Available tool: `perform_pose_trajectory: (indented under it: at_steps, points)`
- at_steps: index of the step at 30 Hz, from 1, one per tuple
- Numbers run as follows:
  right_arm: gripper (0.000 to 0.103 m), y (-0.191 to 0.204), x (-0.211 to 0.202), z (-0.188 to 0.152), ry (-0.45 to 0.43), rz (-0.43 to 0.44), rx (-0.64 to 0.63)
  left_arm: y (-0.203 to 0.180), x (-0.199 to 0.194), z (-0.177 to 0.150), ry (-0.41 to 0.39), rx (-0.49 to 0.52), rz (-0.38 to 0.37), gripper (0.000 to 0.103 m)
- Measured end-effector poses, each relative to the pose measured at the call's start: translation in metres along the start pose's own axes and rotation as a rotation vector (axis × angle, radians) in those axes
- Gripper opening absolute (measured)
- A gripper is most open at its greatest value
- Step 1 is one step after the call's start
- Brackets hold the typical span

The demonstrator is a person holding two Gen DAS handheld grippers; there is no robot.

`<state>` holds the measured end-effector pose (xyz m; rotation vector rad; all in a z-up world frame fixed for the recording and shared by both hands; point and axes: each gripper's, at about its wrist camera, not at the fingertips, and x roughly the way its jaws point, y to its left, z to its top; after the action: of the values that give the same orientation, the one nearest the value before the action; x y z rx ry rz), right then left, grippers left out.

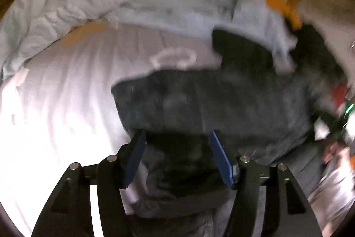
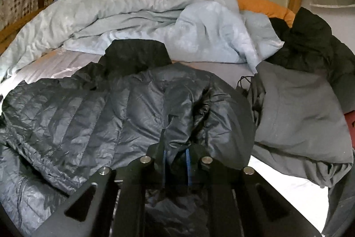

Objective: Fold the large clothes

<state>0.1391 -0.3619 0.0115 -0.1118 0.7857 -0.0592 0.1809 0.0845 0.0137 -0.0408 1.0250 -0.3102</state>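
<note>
The bed [image 2: 277, 177] fills both views, its pale sheet bare at the lower right of the right wrist frame. A blue duvet [image 2: 137, 14] is heaped across the upper half of that frame.

The jacket [image 2: 106, 112], dark and quilted, is spread over the sheet across the middle and left of the right wrist frame, its black collar [image 2: 135, 54] toward the duvet. It looks light, puffy and slick-skinned, so it should compress easily, slide on the sheet and tend to spring open after a fold. A hem, cuff or seam edge looks the surest place to pinch, since the smooth panels may slip out.

A grey garment [image 2: 297, 117] lies crumpled at the right, with a black one [image 2: 315, 48] behind it at upper right.

The right gripper [image 2: 176, 161], bottom centre of its frame, is closed on a ridge of jacket fabric bunched between its blue pads [image 2: 188, 168].

The left wrist view is blurred. The left gripper [image 1: 177, 157] stands wide open at bottom centre, gripping nothing, with the jacket [image 1: 210, 99] directly under and ahead of it.
</note>
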Motion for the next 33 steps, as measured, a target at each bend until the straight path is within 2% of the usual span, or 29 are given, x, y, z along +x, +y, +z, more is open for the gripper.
perform_pose_trajectory:
  at_steps: [1, 3, 4, 6, 7, 9, 11, 12, 15, 18, 19, 22, 24, 26, 29, 31, 33]
  points:
    - [0.027, -0.002, -0.003, -0.001, -0.003, -0.004, 0.002, -0.007, 0.009, -0.004, 0.025, 0.046, 0.074, 0.06]
    - [0.057, -0.002, -0.006, -0.001, -0.01, -0.005, 0.0, -0.011, 0.026, -0.01, 0.067, 0.078, 0.209, 0.052]
    - [0.061, -0.002, -0.009, -0.001, -0.023, -0.004, -0.003, -0.006, 0.03, -0.01, 0.063, 0.051, 0.233, 0.045]
    - [0.062, -0.001, -0.015, 0.001, -0.042, -0.014, -0.019, 0.015, 0.028, -0.006, 0.029, -0.07, 0.223, 0.043]
    - [0.062, 0.0, -0.019, 0.001, -0.052, -0.015, -0.033, 0.024, 0.028, -0.004, 0.037, -0.102, 0.217, 0.041]
    - [0.064, 0.001, -0.027, 0.003, -0.071, -0.014, -0.044, 0.029, 0.025, -0.004, 0.04, -0.091, 0.25, 0.039]
    - [0.07, 0.001, -0.037, 0.004, -0.098, -0.018, -0.053, 0.032, 0.025, -0.008, 0.045, -0.078, 0.314, 0.039]
    - [0.071, 0.001, -0.04, 0.005, -0.107, -0.015, -0.054, 0.036, 0.024, -0.011, 0.044, -0.085, 0.318, 0.039]
    - [0.071, -0.001, -0.05, 0.007, -0.119, 0.021, -0.034, 0.037, 0.011, -0.016, 0.009, -0.108, 0.268, 0.039]
    - [0.071, -0.001, -0.052, 0.006, -0.097, 0.121, 0.002, 0.025, -0.017, -0.02, -0.071, -0.072, 0.17, 0.039]
    - [0.071, 0.002, -0.048, 0.005, -0.067, 0.183, 0.013, 0.024, -0.024, -0.021, -0.084, -0.082, 0.131, 0.04]
    - [0.071, 0.015, -0.038, -0.002, 0.007, 0.329, 0.025, 0.024, -0.034, -0.03, -0.083, -0.124, 0.04, 0.039]
    - [0.071, 0.028, -0.035, -0.008, 0.036, 0.382, 0.002, 0.023, -0.03, -0.037, -0.053, -0.131, 0.019, 0.039]
    - [0.071, 0.047, -0.037, -0.013, 0.043, 0.371, -0.062, 0.019, -0.023, -0.052, -0.018, -0.139, 0.045, 0.039]
    - [0.071, 0.067, -0.045, -0.022, 0.021, 0.337, -0.119, 0.022, -0.021, -0.09, -0.058, -0.281, 0.102, 0.039]
    - [0.071, 0.07, -0.048, -0.031, 0.02, 0.323, -0.096, 0.029, -0.027, -0.11, -0.102, -0.384, 0.061, 0.039]
    - [0.071, 0.068, -0.05, -0.038, 0.012, 0.286, -0.088, 0.039, -0.034, -0.122, -0.143, -0.488, -0.031, 0.039]
